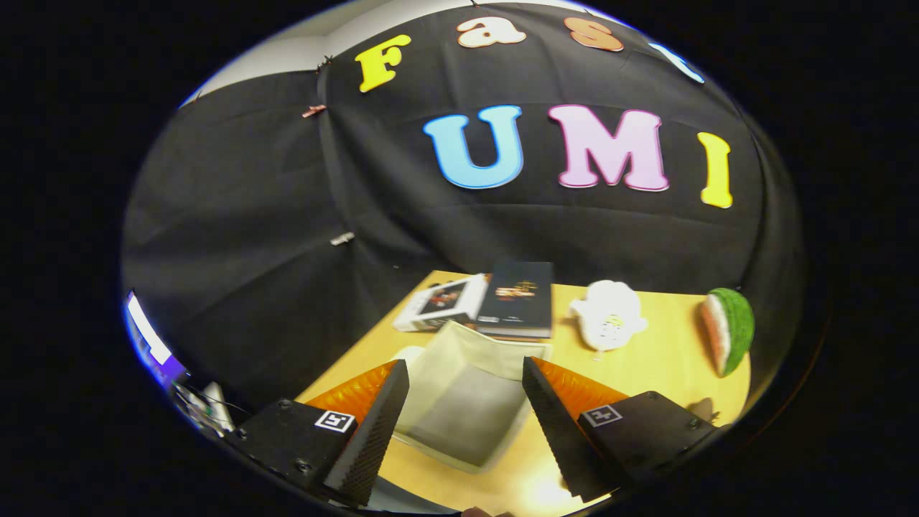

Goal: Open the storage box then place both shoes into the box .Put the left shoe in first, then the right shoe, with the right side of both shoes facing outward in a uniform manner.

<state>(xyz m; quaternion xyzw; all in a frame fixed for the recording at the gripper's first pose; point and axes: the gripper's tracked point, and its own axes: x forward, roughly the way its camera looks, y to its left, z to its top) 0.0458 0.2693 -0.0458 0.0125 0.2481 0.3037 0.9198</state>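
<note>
An open, pale fabric storage box sits on the wooden table, its inside bare and grey. My gripper hovers above it, open, with the box's interior showing between the two fingers and nothing held. The box's far wall stands up just beyond the fingertips, and its near rim lies between the finger bases.
Beyond the box lie a dark book and a white-framed picture book at the table's far edge. A white plush toy sits to the right of them. A watermelon-slice toy stands at the far right edge.
</note>
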